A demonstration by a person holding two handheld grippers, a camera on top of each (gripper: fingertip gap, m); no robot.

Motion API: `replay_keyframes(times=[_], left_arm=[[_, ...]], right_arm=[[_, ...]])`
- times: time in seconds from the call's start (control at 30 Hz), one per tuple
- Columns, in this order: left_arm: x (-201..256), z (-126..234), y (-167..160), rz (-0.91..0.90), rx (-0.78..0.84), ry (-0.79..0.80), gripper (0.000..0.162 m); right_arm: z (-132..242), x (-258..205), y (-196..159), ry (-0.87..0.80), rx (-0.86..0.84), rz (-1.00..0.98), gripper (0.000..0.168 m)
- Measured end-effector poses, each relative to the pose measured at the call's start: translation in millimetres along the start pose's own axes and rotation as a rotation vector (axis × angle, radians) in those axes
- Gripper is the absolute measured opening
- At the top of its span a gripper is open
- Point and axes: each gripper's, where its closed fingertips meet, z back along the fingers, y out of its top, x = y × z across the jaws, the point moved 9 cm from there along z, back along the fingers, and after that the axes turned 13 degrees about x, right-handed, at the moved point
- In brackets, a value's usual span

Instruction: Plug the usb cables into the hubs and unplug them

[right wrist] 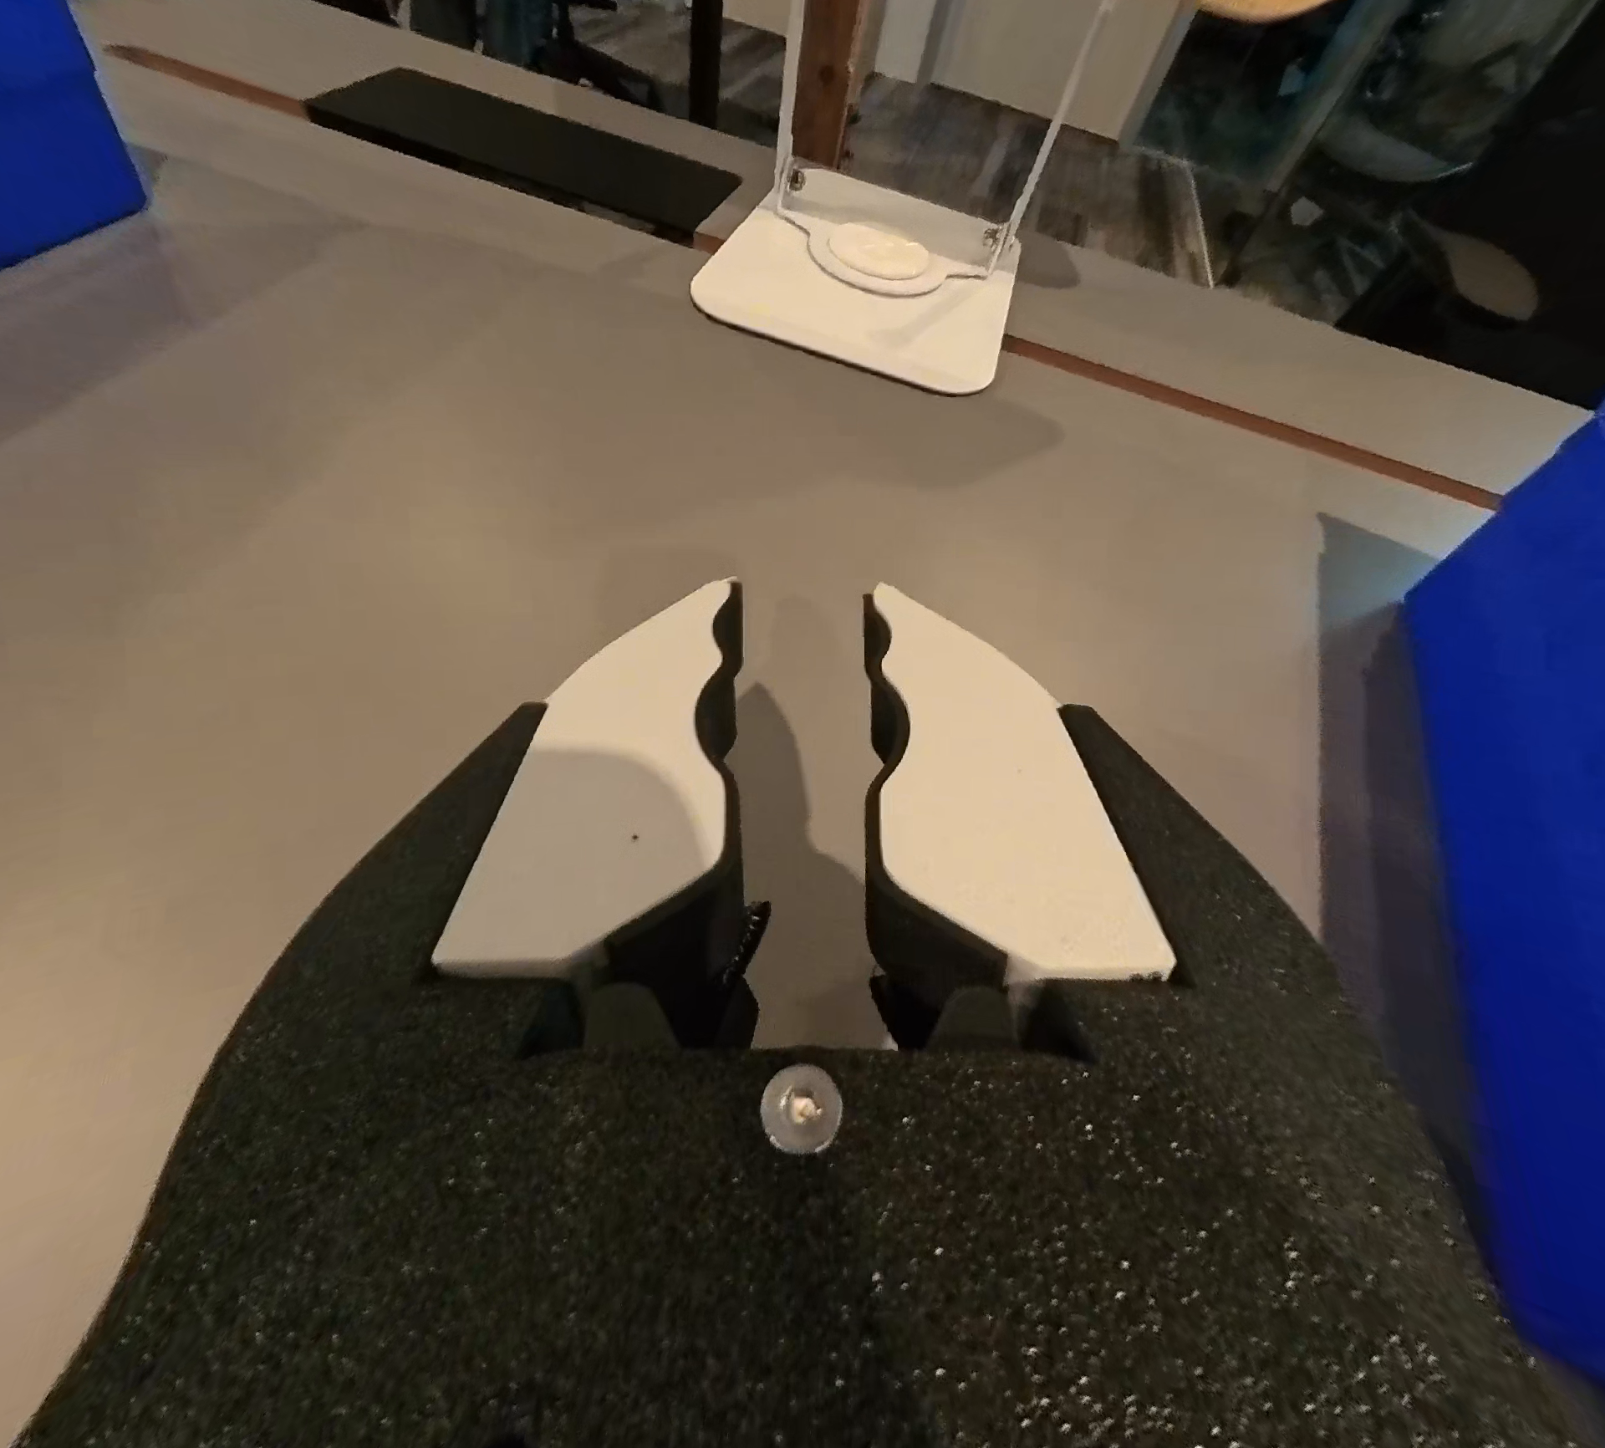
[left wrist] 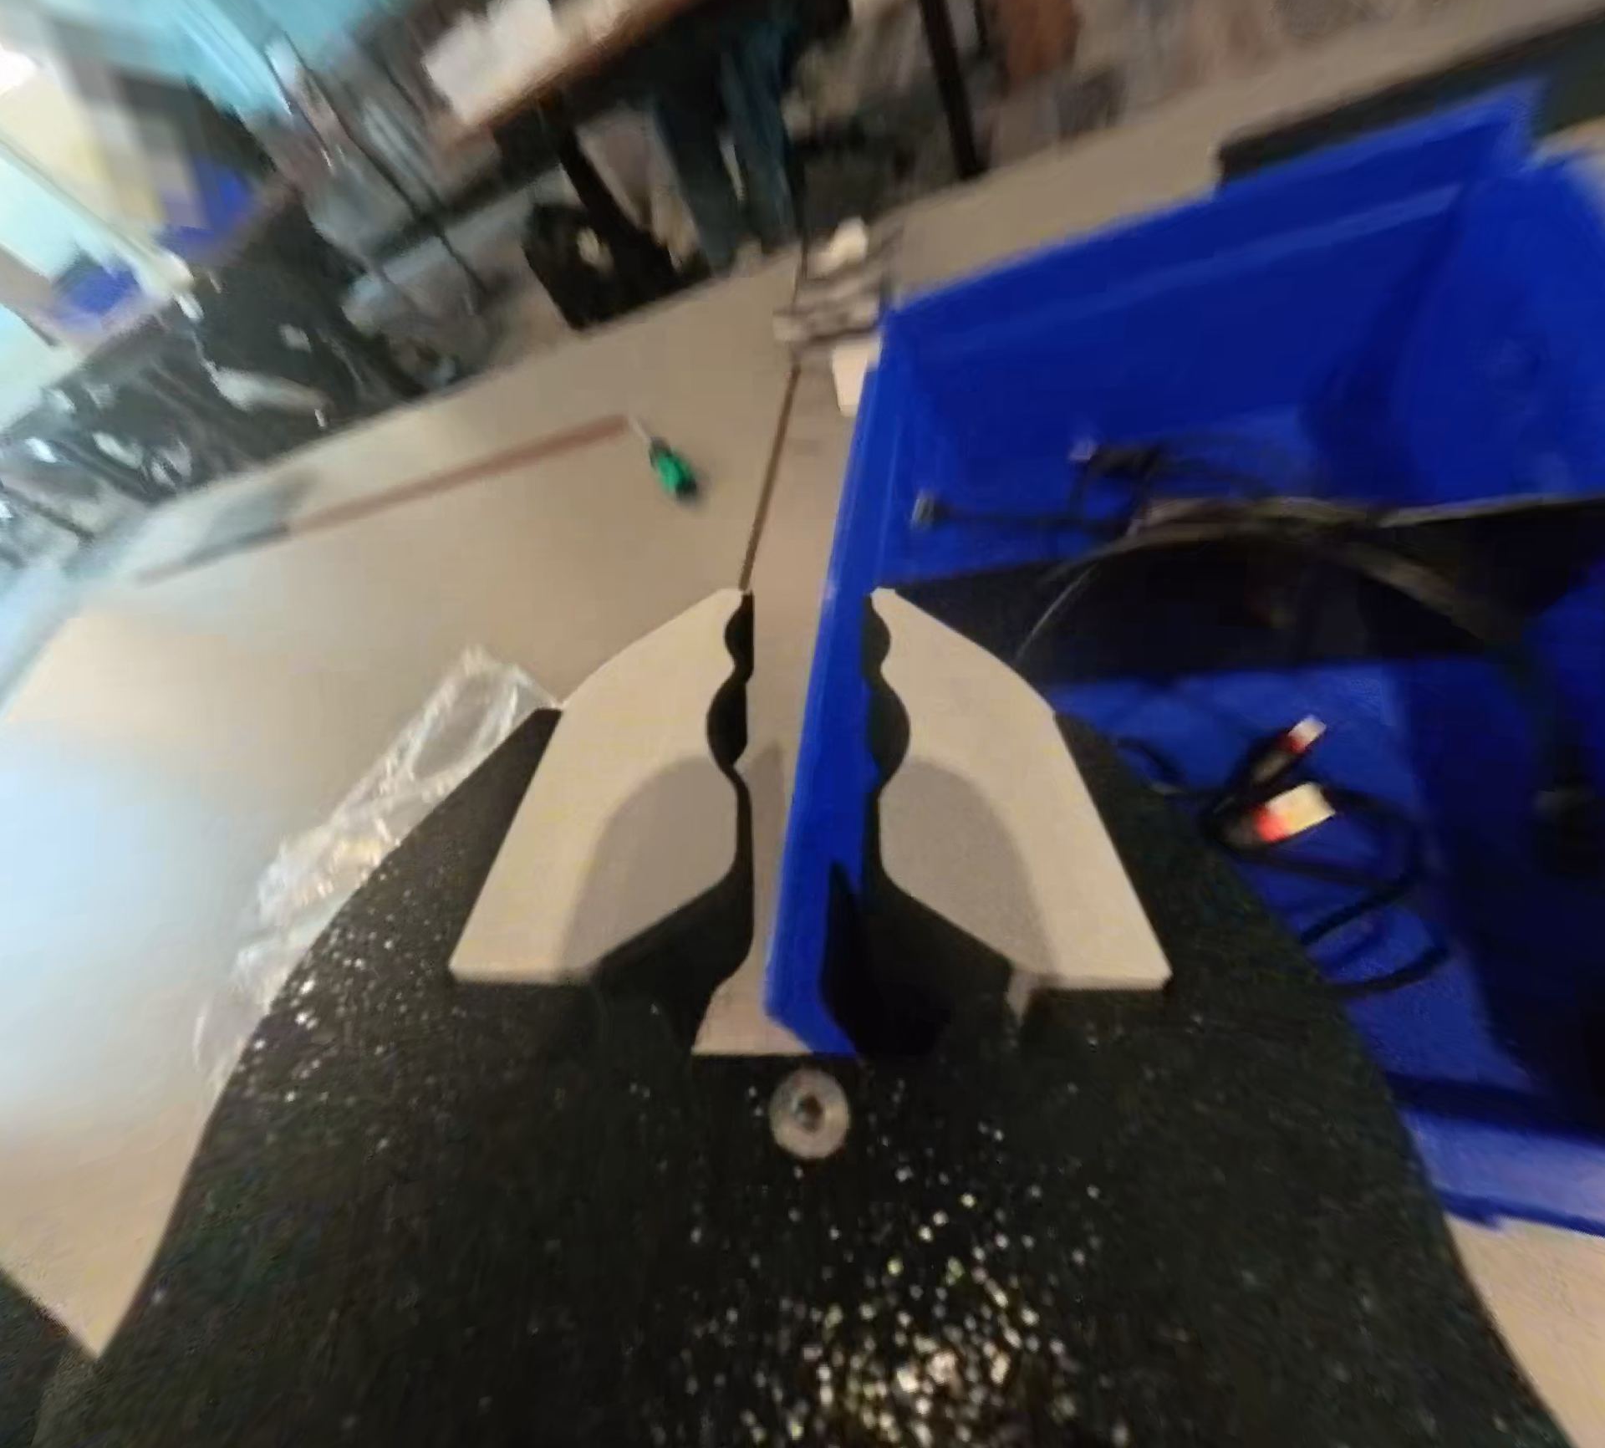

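left gripper (left wrist: 808,616) and right gripper (right wrist: 803,598), both parted and empty, before any plugging: next, fetch usb cables (left wrist: 1285,807) from the blue bin (left wrist: 1129,381).

Left view blurred; blue bin (left wrist: 1172,381) cut off at right edge.

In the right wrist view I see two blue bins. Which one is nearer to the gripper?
The blue bin at the right edge. It stands just beside the open right gripper, while the other bin sits far off at the upper left of the grey table.
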Motion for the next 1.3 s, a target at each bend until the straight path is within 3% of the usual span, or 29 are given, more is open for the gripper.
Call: replay_keyframes(times=[0.13, 0.27, 0.4, 0.53, 0.77, 0.87, 0.97, 1.13, 1.3], left_arm=[[48, 22, 53, -0.077, 0.212, -0.114, 0.028], [112, 34, 81, -0.113, 0.333, -0.331, 0.042], [167, 37, 91, -0.141, 0.380, -0.520, 0.049], [207, 33, 96, -0.202, 0.433, -0.578, 0.051], [249, 24, 99, -0.105, 0.446, -0.752, 0.046], [259, 22, 92, -0.133, 0.431, -0.742, 0.046], [268, 17, 85, -0.118, 0.414, -0.696, 0.044], [279, -2, 78, 0.033, 0.364, -0.588, 0.034], [286, -24, 62, 0.074, 0.338, -0.373, 0.033]], right_arm=[[3, 5, 10, -0.026, -0.004, 0.022, 0.027], [6, 25, 18, -0.102, -0.074, 0.059, 0.028], [11, 62, 8, -0.185, -0.235, 0.012, 0.026], [12, 92, -18, -0.285, -0.403, -0.039, 0.023], [24, 121, -28, -0.413, -0.475, -0.062, 0.027], [28, 128, -28, -0.413, -0.482, -0.078, 0.026], [23, 122, -13, -0.298, -0.371, -0.139, 0.026], [-12, 62, 28, -0.058, -0.192, 0.025, 0.029], [-56, -2, 44, 0.035, -0.064, 0.216, 0.030]])
